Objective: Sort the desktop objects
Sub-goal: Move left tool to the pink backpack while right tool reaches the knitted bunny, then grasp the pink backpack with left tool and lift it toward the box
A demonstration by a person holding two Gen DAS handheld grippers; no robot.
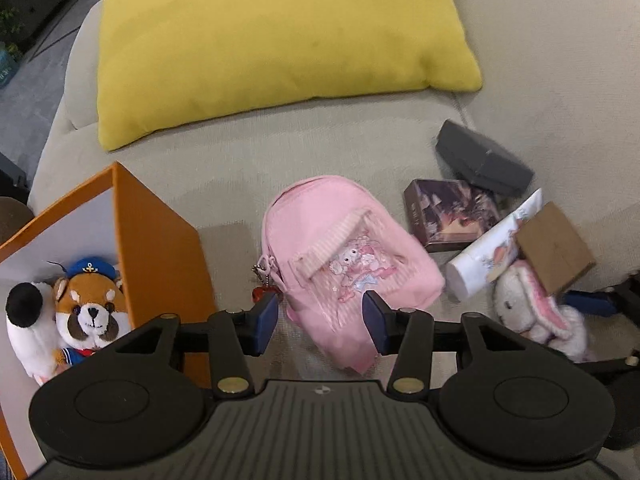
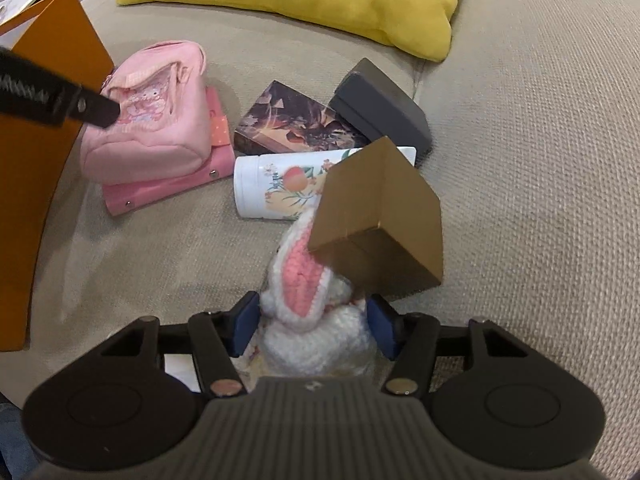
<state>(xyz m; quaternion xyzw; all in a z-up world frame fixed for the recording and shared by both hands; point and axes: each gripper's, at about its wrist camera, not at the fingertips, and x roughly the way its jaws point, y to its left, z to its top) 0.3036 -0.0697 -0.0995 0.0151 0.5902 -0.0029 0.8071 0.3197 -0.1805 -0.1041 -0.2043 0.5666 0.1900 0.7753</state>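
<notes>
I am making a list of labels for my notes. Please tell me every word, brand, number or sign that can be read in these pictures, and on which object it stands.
No words or numbers can be read in either view.
Patterned box: small lettering on its side, too blurred to read.
Plush toy's blue cap: a gold anchor sign, no text.
Pink backpack: cartoon print only.
White tube: flower print only.

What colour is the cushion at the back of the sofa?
Yellow. The cushion shows best in the left wrist view, leaning against the beige sofa.
</notes>
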